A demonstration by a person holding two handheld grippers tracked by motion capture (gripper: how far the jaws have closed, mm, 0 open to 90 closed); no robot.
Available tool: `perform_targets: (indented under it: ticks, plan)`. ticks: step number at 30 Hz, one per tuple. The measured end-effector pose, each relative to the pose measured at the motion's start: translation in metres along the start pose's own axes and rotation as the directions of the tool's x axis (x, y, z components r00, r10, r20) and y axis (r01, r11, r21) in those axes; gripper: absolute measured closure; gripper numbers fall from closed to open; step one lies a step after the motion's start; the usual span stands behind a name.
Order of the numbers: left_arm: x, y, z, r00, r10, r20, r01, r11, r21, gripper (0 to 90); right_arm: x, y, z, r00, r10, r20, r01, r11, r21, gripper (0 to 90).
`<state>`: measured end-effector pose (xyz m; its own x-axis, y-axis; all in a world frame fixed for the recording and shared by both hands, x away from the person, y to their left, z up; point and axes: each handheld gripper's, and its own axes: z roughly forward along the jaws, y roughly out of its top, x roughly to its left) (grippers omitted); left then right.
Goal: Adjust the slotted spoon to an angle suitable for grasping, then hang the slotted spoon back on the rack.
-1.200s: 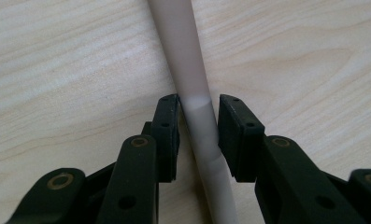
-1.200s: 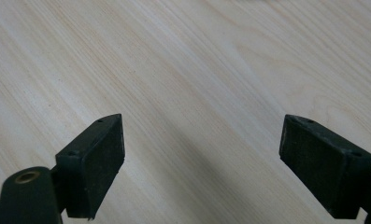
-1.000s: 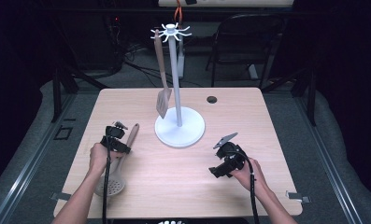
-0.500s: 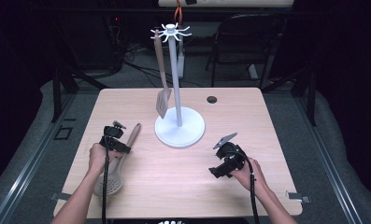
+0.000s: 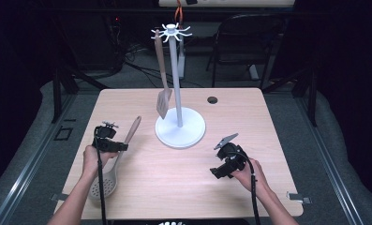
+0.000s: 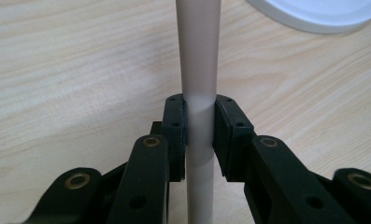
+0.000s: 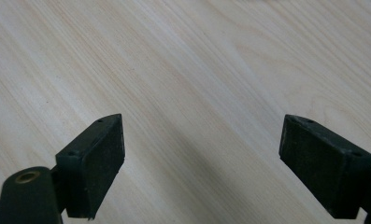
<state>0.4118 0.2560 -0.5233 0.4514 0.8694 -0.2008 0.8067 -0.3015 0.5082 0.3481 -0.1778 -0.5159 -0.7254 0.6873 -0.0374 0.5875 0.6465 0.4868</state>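
A pale skimmer spoon lies at the table's left, its perforated head near the front edge and its handle pointing toward the white stand. My left gripper is shut on that handle; its jaws have just been closing, and both pads now press the handle's sides. My right gripper rests low over bare wood at the front right, open, with nothing between its pads. A slotted spatula hangs from a hook on the stand.
The white utensil stand has a round base at the table's centre and a hooked crown on a tall pole. Its base edge lies just beyond the held handle. A dark grommet hole sits far right. A chair stands behind.
My left gripper has tightened on the spoon handle and risen slightly, tilting the handle's far end up toward the stand. The right gripper has stayed put.
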Motion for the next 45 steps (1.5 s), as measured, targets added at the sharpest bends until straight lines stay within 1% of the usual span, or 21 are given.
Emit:
perform_targets:
  ticks: [6,10,11,15,17,19,20,22,26,27,30,31,32,33,36,38,39,41,42,44,45]
  plan:
    - [0.002,-0.008,-0.013,0.9997,0.002,0.023,0.0,0.9962,-0.087,75.8,-0.001,0.0,-0.001,1.0,-0.001,0.004,0.001,1.0,-0.001,14.0]
    - [0.0,-0.011,-0.019,0.9997,0.013,0.022,-0.009,0.9902,-0.139,75.8,-0.001,-0.001,-0.001,0.9999,0.01,0.008,-0.01,1.0,-0.003,14.0]
    - [-0.001,-0.011,-0.02,0.9997,0.022,0.014,-0.019,0.9889,-0.147,75.8,-0.001,-0.001,-0.001,0.9999,0.009,0.008,-0.009,1.0,-0.003,14.0]
    - [-0.006,-0.013,-0.026,0.9991,0.042,-0.001,-0.041,0.9772,-0.208,75.8,-0.001,0.0,-0.001,0.9999,0.0,0.013,0.0,1.0,0.005,14.0]
    - [-0.008,-0.013,-0.028,0.9988,0.049,-0.008,-0.05,0.9717,-0.231,75.8,-0.001,0.0,0.0,0.9998,0.009,0.015,-0.009,1.0,0.004,14.0]
    - [-0.009,-0.014,-0.031,0.9985,0.054,-0.009,-0.054,0.9635,-0.262,75.8,-0.001,0.0,0.0,0.9998,0.013,0.014,-0.013,1.0,0.005,14.0]
    - [-0.01,-0.014,-0.032,0.9983,0.058,-0.012,-0.059,0.9623,-0.266,75.9,-0.002,0.0,0.0,0.9998,0.01,0.016,-0.01,1.0,0.008,14.0]
    - [-0.011,-0.015,-0.033,0.9975,0.07,-0.005,-0.069,0.9531,-0.295,75.9,-0.002,-0.001,0.0,0.9997,0.02,0.017,-0.02,1.0,0.001,14.0]
    - [-0.012,-0.018,-0.035,0.9975,0.071,0.001,-0.067,0.9436,-0.324,75.9,-0.002,-0.001,0.001,0.9996,0.022,0.018,-0.022,1.0,0.002,13.9]
    - [-0.012,-0.018,-0.036,0.9975,0.07,-0.005,-0.068,0.9404,-0.333,75.9,-0.002,0.0,0.001,0.9997,0.017,0.014,-0.018,1.0,0.004,13.9]
    - [-0.012,-0.019,-0.04,0.9979,0.064,0.006,-0.058,0.9345,-0.351,75.8,-0.002,-0.001,0.002,0.9996,0.021,0.017,-0.021,1.0,0.005,13.9]
    - [-0.012,-0.02,-0.041,0.998,0.063,0.001,-0.058,0.927,-0.37,75.8,-0.001,-0.001,0.003,0.9997,0.022,0.014,-0.022,1.0,0.006,13.9]
    - [-0.013,-0.02,-0.042,0.9979,0.064,0.004,-0.058,0.9263,-0.372,75.9,-0.001,0.0,0.003,0.9998,0.015,0.016,-0.015,1.0,0.011,13.9]
    - [-0.013,-0.02,-0.043,0.9977,0.067,0.004,-0.061,0.9231,-0.38,75.9,-0.001,0.0,0.004,0.9997,0.016,0.02,-0.016,1.0,0.012,13.9]
    - [-0.015,-0.022,-0.044,0.9955,0.095,0.004,-0.085,0.9077,-0.411,75.8,-0.003,0.001,0.004,0.9998,0.006,0.017,-0.007,1.0,0.019,13.9]
    - [-0.017,-0.023,-0.045,0.9949,0.101,-0.002,-0.092,0.8991,-0.428,75.8,-0.002,0.0,0.007,0.9995,0.031,0.008,-0.031,1.0,-0.004,13.9]
    - [-0.018,-0.024,-0.046,0.9945,0.105,-0.004,-0.096,0.8941,-0.437,75.8,-0.003,0.001,0.006,0.9998,0.012,0.015,-0.012,1.0,0.018,13.9]
    - [-0.019,-0.023,-0.049,0.9942,0.108,-0.008,-0.099,0.884,-0.457,75.8,-0.003,0.001,0.007,0.9998,0.014,0.014,-0.014,1.0,0.015,13.9]
    - [-0.02,-0.023,-0.05,0.994,0.11,-0.004,-0.099,0.8809,-0.463,75.8,-0.003,0.001,0.007,0.9998,0.012,0.014,-0.013,1.0,0.015,13.9]
    - [-0.021,-0.024,-0.052,0.9931,0.117,-0.009,-0.107,0.8684,-0.484,75.7,-0.003,0.001,0.007,0.9999,0.015,0.008,-0.015,1.0,0.016,13.9]
    - [-0.022,-0.024,-0.053,0.993,0.118,-0.004,-0.105,0.8655,-0.49,75.7,-0.003,0.001,0.007,0.9999,0.015,0.007,-0.016,1.0,0.016,13.9]
